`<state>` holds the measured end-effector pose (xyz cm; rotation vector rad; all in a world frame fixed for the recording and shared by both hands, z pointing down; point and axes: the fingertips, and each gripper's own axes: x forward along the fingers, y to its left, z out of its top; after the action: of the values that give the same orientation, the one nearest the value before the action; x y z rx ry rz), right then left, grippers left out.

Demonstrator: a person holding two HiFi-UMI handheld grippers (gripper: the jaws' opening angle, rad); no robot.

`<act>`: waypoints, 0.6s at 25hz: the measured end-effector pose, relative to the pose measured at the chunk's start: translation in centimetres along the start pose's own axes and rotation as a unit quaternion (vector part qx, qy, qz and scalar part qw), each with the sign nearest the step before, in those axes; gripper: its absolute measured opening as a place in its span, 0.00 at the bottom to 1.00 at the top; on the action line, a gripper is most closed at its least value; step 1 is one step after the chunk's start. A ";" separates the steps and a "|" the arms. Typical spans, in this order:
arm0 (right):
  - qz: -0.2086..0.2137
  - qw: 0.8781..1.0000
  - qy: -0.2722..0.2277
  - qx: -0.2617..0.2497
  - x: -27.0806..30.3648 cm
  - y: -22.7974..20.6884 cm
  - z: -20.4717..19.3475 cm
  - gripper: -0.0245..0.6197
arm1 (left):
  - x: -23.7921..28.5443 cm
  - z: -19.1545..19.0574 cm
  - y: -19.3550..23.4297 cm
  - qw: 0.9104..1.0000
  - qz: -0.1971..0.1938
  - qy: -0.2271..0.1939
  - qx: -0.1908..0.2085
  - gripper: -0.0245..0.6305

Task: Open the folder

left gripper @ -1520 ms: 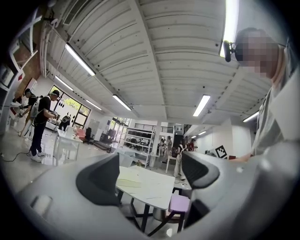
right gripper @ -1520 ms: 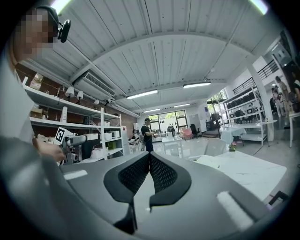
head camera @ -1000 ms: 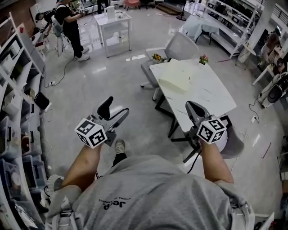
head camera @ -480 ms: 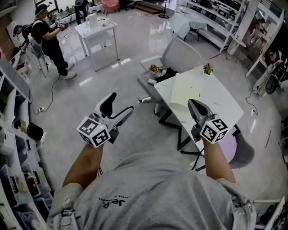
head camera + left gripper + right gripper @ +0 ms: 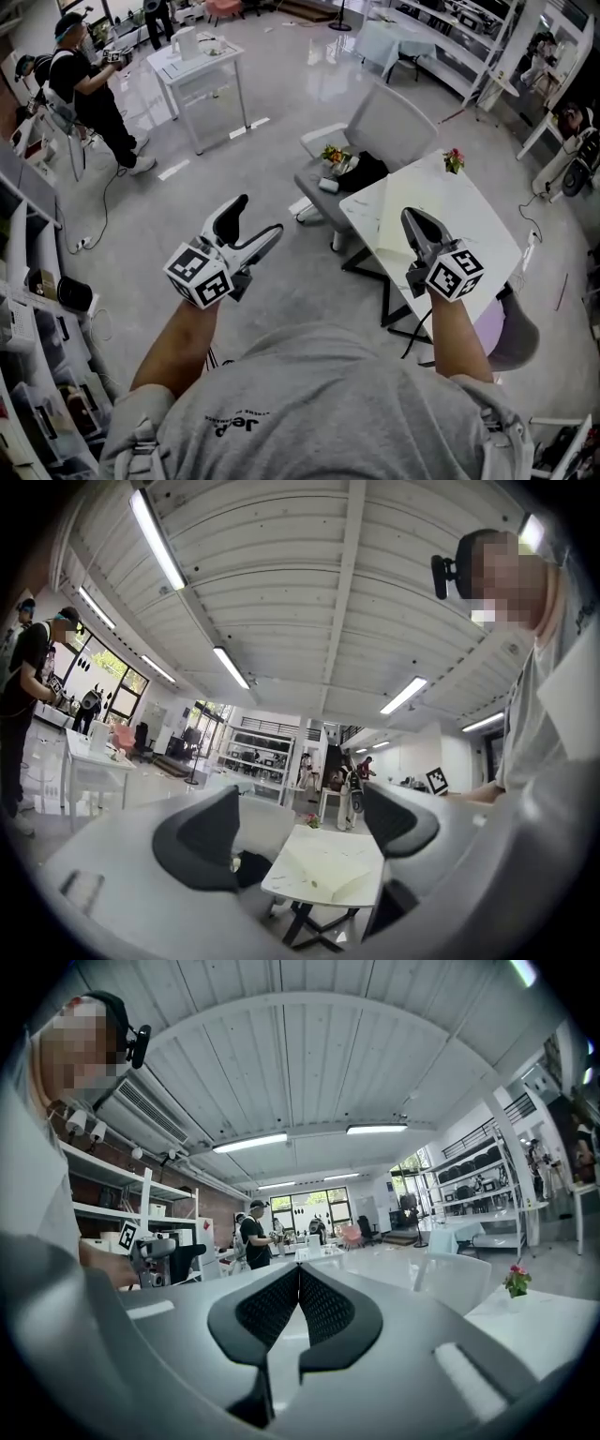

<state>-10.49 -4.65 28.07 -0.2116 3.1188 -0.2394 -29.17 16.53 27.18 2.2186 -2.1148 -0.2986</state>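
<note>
A pale cream folder [image 5: 392, 223] lies flat and closed on the white table [image 5: 473, 220] at the right of the head view. My right gripper [image 5: 411, 216] is shut with nothing in it and hangs over the folder's near part, well above it. Over the bare floor to the table's left, my left gripper [image 5: 258, 214] stands open and empty. The left gripper view frames the folder [image 5: 330, 868] on the table between the open pads [image 5: 202, 841]. In the right gripper view, the right gripper [image 5: 298, 1283] has its pads pressed together.
A grey chair [image 5: 384, 122] with a black item [image 5: 361, 172] on its seat stands at the table's far side. Small flower pots [image 5: 454, 159] mark the table's far corner. A person [image 5: 84, 84] stands by a white desk [image 5: 202, 61]. Shelves [image 5: 28, 281] line the left.
The table and folder have slid right and lower in the head view, and the chair's seat now shows. Both grippers keep their poses, left open and right shut.
</note>
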 end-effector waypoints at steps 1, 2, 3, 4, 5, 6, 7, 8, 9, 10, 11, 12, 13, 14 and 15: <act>0.003 1.000 0.002 0.001 0.8 -0.6 -0.1 0.05 | 0.7 -0.3 0.7 1.000 0.001 0.002 -0.002 0.71; 0.005 1.000 0.003 0.003 1.6 -1.4 -0.1 0.05 | 1.5 -0.5 1.6 1.000 0.002 0.003 -0.003 0.71; 0.008 1.000 0.003 0.006 2.6 -2.4 -0.1 0.05 | 2.5 -0.8 2.4 1.000 0.005 0.005 -0.005 0.71; 0.012 1.000 0.005 0.010 3.6 -3.5 -0.1 0.05 | 3.7 -1.0 3.3 1.000 0.009 0.006 -0.007 0.71; 0.016 1.000 0.007 0.013 4.7 -4.6 -0.1 0.05 | 4.9 -1.2 4.1 1.000 0.014 0.008 -0.009 0.71; 0.022 1.000 0.009 0.014 5.7 -5.7 -0.1 0.05 | 5.9 -1.4 4.9 1.000 0.018 0.009 -0.010 0.71; 0.029 0.999 0.009 0.015 6.8 -6.7 -0.1 0.05 | 7.0 -1.6 5.7 1.000 0.023 0.011 -0.009 0.71; 0.037 0.999 0.007 0.015 7.9 -7.9 0.1 0.05 | 8.0 -1.7 6.5 1.000 0.027 0.014 -0.007 0.71; 0.045 0.999 0.004 0.016 9.1 -9.1 0.3 0.05 | 9.1 -1.7 7.4 0.999 0.032 0.016 -0.004 0.71; 0.051 0.999 0.002 0.017 10.5 -10.5 0.5 0.05 | 10.3 -1.7 8.5 0.999 0.038 0.017 -0.003 0.71; 0.058 0.998 0.002 0.020 11.9 -11.9 0.7 0.05 | 11.6 -1.6 9.5 0.999 0.044 0.018 -0.004 0.71; 0.066 0.998 0.005 0.023 13.2 -13.2 0.8 0.05 | 12.8 -1.5 10.4 0.999 0.051 0.019 -0.005 0.71; 0.073 0.997 0.009 0.024 14.4 -14.5 0.8 0.05 | 14.0 -1.5 11.0 0.998 0.057 0.021 -0.005 0.71; 0.078 0.997 0.012 0.025 15.5 -15.7 0.9 0.05 | 15.0 -1.5 11.6 0.998 0.062 0.024 -0.003 0.71; 0.082 0.996 0.013 0.024 16.5 -16.8 0.9 0.05 | 16.0 -1.6 12.3 0.997 0.066 0.027 0.000 0.71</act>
<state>-24.60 -23.42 29.75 0.0476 3.1296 -0.3169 -40.32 -0.17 29.39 2.0491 -2.2204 -0.2271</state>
